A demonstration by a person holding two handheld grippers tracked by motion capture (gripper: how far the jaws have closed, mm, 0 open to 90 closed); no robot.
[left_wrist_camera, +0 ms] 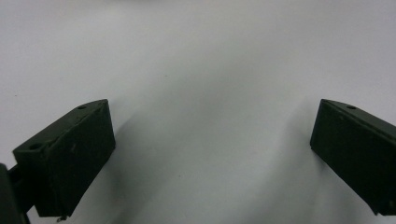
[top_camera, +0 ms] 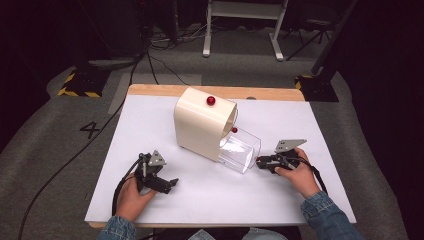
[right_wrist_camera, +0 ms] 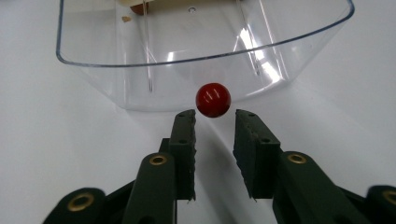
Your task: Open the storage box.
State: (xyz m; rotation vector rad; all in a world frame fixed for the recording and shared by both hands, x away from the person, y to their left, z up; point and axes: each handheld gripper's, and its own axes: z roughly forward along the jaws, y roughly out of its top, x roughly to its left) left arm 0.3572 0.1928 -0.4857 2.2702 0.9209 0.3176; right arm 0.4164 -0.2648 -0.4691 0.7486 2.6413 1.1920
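Observation:
A cream box-shaped machine [top_camera: 202, 125] stands mid-table with a red knob [top_camera: 211, 100] on its top. A clear plastic drawer [top_camera: 241, 150] sticks out of its right side. In the right gripper view the drawer [right_wrist_camera: 140, 79] carries a red ball knob [right_wrist_camera: 213, 99] on its front wall. My right gripper [right_wrist_camera: 215, 125] points at that knob with its jaws a little apart; the knob sits just beyond the tips and the pads do not press it. In the high view the right gripper [top_camera: 259, 161] is at the drawer's front. My left gripper [top_camera: 171, 184] lies on the table, open [left_wrist_camera: 212, 154] over bare white surface.
The white table top [top_camera: 200, 200] has a wooden strip [top_camera: 150, 90] along its far edge. A second small red knob [top_camera: 234, 130] shows on the machine above the drawer. Cables trail from both grippers. Grey floor with stands and cables lies beyond the table.

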